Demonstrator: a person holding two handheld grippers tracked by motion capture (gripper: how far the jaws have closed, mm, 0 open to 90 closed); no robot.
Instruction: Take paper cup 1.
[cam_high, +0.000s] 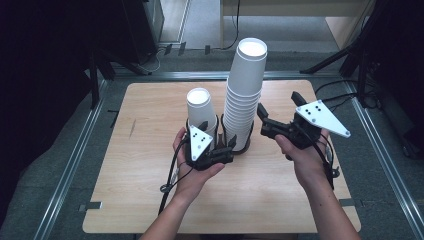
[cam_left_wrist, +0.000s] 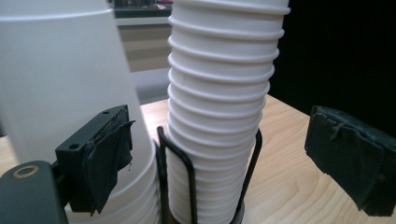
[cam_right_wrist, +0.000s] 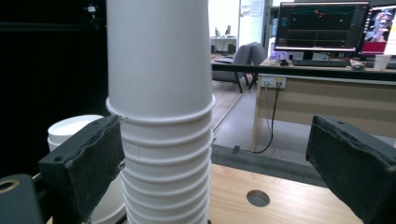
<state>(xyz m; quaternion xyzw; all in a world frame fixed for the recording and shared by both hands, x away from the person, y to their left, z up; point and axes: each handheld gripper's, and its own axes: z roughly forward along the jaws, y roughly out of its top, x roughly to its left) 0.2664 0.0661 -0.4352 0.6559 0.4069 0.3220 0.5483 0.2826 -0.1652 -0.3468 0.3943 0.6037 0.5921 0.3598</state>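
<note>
A pale wooden table (cam_high: 150, 200) stands on a grey floor in a dim room. Nearest, the person's left hand (cam_high: 192, 172) holds the left gripper (cam_high: 212, 131) low against the wire holder (cam_high: 244, 145), its jaws apart with the foot of the tall cup stack (cam_high: 245, 95) between them and neither pad pressing on it. The right gripper (cam_high: 277, 107) is raised just right of that stack, jaws spread wide, holding nothing. The shorter cup stack (cam_high: 200, 107) stands just left of the tall one. Beyond the table, the right gripper view shows a desk (cam_right_wrist: 327, 88) with monitors (cam_right_wrist: 322, 28)
</note>
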